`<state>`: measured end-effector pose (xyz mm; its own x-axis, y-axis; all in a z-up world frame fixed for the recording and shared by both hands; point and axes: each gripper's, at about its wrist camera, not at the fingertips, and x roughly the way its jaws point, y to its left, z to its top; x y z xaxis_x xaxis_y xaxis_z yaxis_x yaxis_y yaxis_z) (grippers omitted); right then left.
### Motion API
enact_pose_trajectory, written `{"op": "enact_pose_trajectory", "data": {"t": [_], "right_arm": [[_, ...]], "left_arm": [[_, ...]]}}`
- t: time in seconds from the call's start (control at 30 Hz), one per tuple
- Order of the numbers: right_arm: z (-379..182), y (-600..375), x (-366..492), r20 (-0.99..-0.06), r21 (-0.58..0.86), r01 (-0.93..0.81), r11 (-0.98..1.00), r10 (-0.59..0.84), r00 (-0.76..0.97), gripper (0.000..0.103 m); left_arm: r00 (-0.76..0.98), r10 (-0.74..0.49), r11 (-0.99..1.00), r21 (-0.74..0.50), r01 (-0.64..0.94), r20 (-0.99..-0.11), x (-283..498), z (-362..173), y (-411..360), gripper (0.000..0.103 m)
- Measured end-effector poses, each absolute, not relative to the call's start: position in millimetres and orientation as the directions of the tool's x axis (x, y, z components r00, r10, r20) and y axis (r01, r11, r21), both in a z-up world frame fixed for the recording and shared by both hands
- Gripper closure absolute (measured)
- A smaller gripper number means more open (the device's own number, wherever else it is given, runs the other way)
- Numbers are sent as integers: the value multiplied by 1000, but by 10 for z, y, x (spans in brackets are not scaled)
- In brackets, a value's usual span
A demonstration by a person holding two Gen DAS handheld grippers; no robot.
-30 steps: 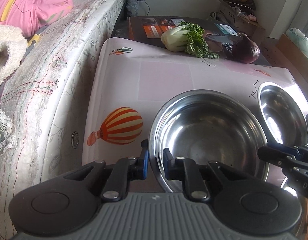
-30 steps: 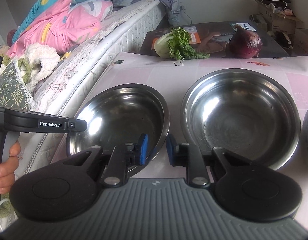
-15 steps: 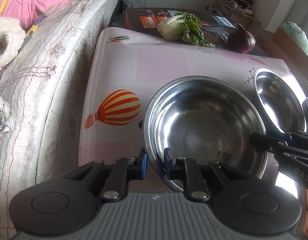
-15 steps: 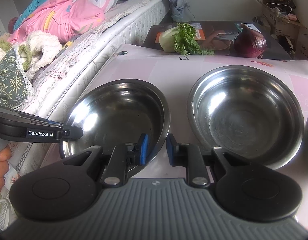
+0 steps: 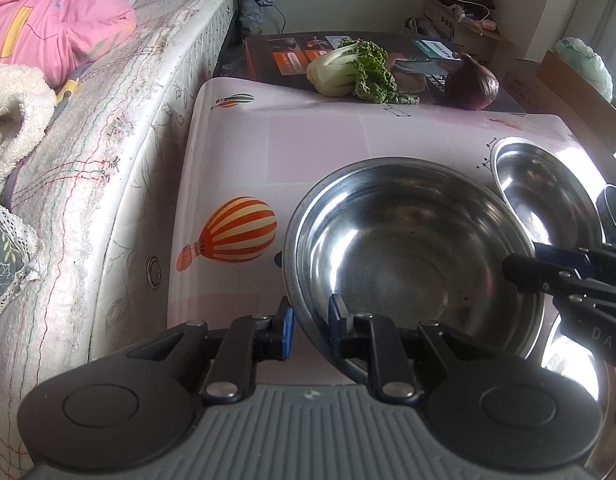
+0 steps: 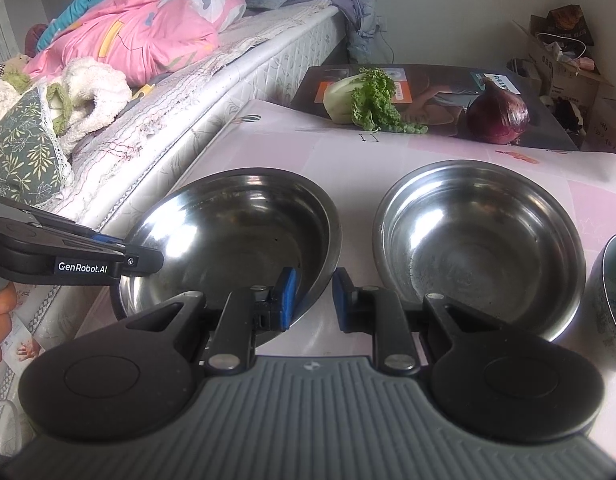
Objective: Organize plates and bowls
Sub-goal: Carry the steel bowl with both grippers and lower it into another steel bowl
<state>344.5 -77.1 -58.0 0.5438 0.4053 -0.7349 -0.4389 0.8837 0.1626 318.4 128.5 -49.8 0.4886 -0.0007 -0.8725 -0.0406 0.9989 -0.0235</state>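
Only the left wrist view shows the orange striped balloon print (image 5: pixel 238 230) on the pink tablecloth (image 5: pixel 315 140). The left gripper (image 5: pixel 309 330) and right gripper (image 6: pixel 313 294) each clamp the rim of the round steel bowl (image 6: pixel 236 236); "GenRobot.AI" marks the left gripper, with a second steel bowl (image 6: pixel 479 240) beside it
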Motion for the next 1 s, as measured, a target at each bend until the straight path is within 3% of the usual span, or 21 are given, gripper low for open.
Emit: {"op": "enact_pose_trajectory", "data": {"t": [1.0], "right_arm": [[49, -1388, 3056, -662, 154, -404, 901, 398, 635, 83]], "left_arm": [[591, -1, 999, 25, 36, -807, 2943, 197, 704, 84]]}}
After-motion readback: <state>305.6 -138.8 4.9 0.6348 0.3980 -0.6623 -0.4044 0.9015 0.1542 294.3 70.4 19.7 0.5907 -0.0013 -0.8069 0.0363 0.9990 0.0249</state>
